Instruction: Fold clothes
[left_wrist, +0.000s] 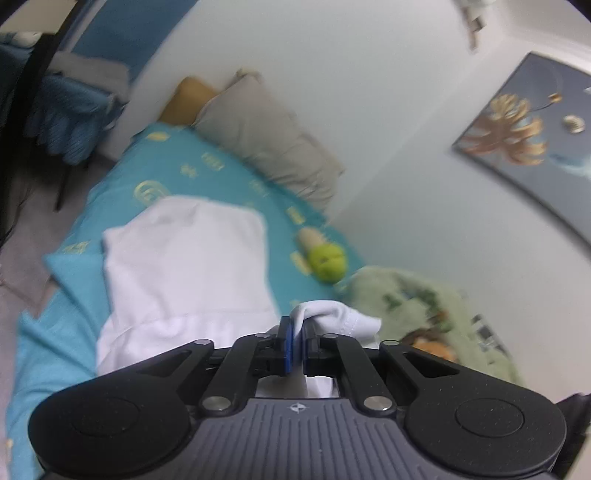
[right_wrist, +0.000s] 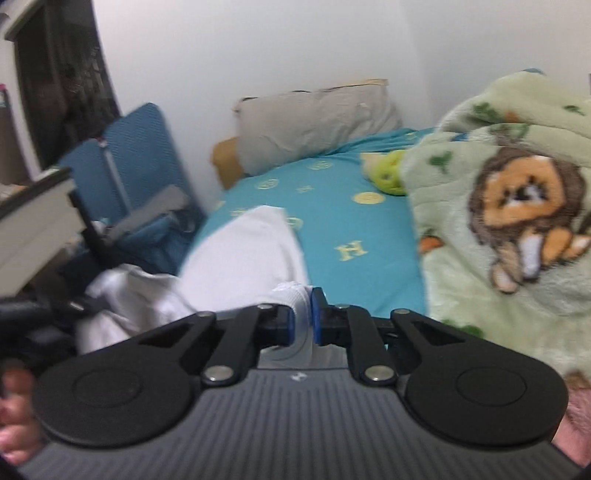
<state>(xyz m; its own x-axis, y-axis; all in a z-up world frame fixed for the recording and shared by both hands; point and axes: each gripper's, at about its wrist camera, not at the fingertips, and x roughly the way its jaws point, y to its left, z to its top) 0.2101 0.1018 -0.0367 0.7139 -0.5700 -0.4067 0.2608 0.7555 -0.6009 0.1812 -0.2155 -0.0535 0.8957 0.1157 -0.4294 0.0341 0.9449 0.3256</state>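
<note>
Two tongs each pinch a bunch of the same white garment (left_wrist: 188, 258); the left tongs (left_wrist: 295, 332) have their blue pads nearly together with a fold of white cloth squeezed between them and spilling out to the right of the tips; the right tongs (right_wrist: 303, 314) stand a little wider, their pads closed on a thicker wad of the cloth. The garment lies spread on the bed (left_wrist: 166, 162), over a turquoise sheet printed with yellow marks; in the left wrist view its far part lies flat while the near edge rises to the tongs; in the right wrist view it runs from the tongs away to the left, with more white cloth heaped low at the left. A grey pillow (right_wrist: 314, 125) leans at the head of the bed against the white wall; a green plush toy (left_wrist: 327, 264) rests on the sheet near a pale green blanket (right_wrist: 509, 221) bearing a cartoon animal; both views are blurred. A hand (right_wrist: 14, 413) shows at the lower left of the right wrist view.
</note>
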